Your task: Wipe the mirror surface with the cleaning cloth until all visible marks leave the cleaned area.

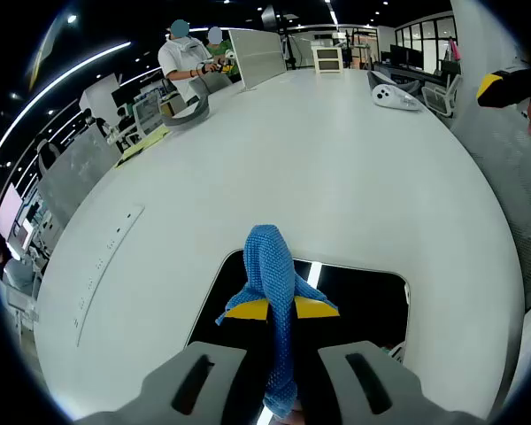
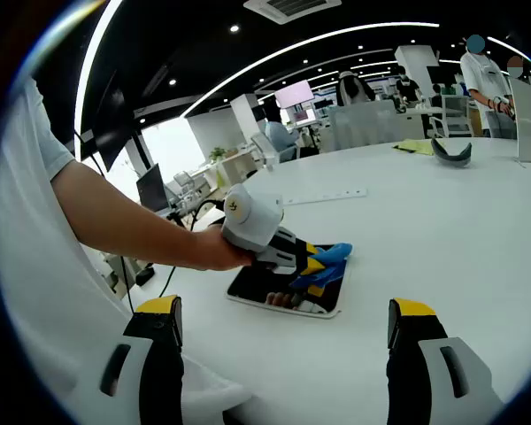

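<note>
A blue cleaning cloth [image 1: 273,292] is pinched between the yellow-tipped jaws of my left gripper [image 1: 280,309], which is shut on it. It hangs over the dark rectangular mirror [image 1: 363,301] that lies flat on the white table [image 1: 336,159]. In the right gripper view the left gripper [image 2: 317,267] with the blue cloth [image 2: 329,258] presses down on the mirror [image 2: 248,288], held by a person's hand [image 2: 208,252]. My right gripper [image 2: 283,323] stands open well back from the mirror, with nothing between its yellow-tipped jaws.
The white table is large and round-edged. At its far side sit a grey curved headset [image 1: 190,113], yellow papers [image 1: 142,146], a white device [image 1: 395,96] and a grey panel [image 1: 257,55]. People [image 1: 186,57] stand beyond. Office chairs and screens ring the table.
</note>
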A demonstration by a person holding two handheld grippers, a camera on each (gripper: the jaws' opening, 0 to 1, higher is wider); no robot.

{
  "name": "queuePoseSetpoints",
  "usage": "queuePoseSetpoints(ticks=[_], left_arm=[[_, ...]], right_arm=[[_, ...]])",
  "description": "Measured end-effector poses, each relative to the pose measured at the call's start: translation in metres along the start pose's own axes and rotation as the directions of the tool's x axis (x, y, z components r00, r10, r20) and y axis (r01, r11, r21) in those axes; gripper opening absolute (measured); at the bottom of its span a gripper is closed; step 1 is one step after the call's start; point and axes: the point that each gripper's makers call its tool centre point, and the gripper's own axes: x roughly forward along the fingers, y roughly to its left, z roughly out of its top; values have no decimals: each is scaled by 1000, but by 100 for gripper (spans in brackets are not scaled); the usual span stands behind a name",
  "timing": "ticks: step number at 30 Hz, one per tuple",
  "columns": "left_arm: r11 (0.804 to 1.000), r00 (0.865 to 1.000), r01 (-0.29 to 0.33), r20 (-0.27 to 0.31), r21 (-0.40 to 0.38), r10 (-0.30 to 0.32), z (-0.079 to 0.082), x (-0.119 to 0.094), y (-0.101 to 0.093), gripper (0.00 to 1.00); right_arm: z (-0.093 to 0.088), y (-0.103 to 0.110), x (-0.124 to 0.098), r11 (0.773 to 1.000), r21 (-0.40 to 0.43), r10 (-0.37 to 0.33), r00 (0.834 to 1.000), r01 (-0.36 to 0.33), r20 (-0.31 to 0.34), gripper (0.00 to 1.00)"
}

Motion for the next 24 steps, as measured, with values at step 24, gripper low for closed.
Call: queuePoseSetpoints(ticks=[24], left_arm=[[999,1000,-27,-1,-40,27,-17,-14,4,5]], right_arm=[[-2,5,4,1000,-9,7,1000,-7,3,96]])
